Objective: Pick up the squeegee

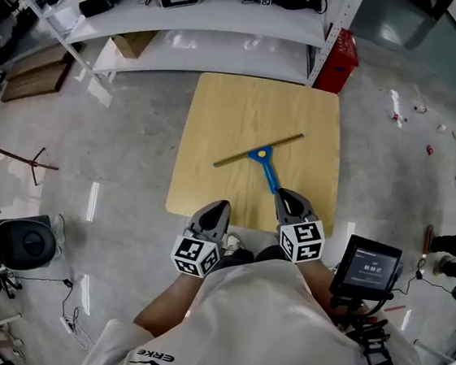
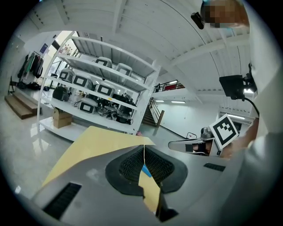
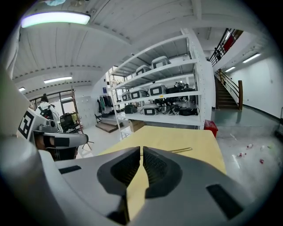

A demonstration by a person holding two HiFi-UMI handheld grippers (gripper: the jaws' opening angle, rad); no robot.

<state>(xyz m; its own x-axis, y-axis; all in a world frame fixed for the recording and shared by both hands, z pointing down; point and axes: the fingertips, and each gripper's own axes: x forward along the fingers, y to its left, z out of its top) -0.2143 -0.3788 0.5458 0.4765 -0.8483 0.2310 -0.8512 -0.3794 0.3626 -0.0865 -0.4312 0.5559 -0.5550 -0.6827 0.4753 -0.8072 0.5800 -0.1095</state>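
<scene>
On the wooden table the squeegee lies diagonally, its blue handle pointing at the right gripper. It looks light and rigid, and the handle is likely the surest hold. The right and left gripper are both clenched, empty.

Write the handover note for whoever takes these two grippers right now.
Left gripper: jaws together, nothing between them, at the near edge of the wooden table.
Right gripper: jaws together, empty, just short of the near end of the squeegee's blue handle.
Squeegee: lies flat near the middle of the table, blade running diagonally, handle pointing toward the right gripper.
Done: both grippers brought to the table's near side.
Left: open the right gripper's jaws, close them on the handle, lift the squeegee.
</scene>
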